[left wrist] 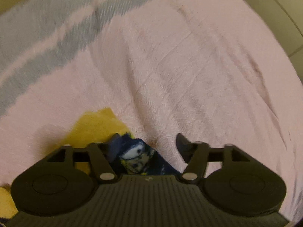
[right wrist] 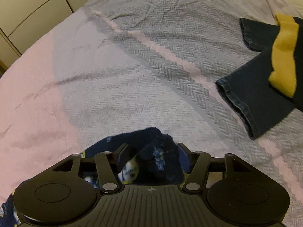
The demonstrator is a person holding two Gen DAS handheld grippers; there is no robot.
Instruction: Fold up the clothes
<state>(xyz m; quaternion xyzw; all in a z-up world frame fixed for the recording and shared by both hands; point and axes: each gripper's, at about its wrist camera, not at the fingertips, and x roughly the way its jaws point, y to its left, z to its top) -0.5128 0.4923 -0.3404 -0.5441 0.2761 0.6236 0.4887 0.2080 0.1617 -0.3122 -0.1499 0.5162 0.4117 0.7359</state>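
Warm, dim indoor light gives both views a yellowish cast. The left wrist view is smeared by motion, the bedspread [left wrist: 170, 66] weave streaking and the sock [left wrist: 136, 155] soft. The right view is sharper on the bedspread [right wrist: 132, 75], blurred near the jeans [right wrist: 251, 98]. Fisheye bending darkens the corners. Shadows are soft.

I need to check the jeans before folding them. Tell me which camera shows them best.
The right wrist view. The jeans lie at its right side on the bedspread, both hemmed leg ends clear, with a yellow cloth on top. The left wrist view shows no jeans, only a yellow cloth, pink bedspread and the patterned sock between the fingers.
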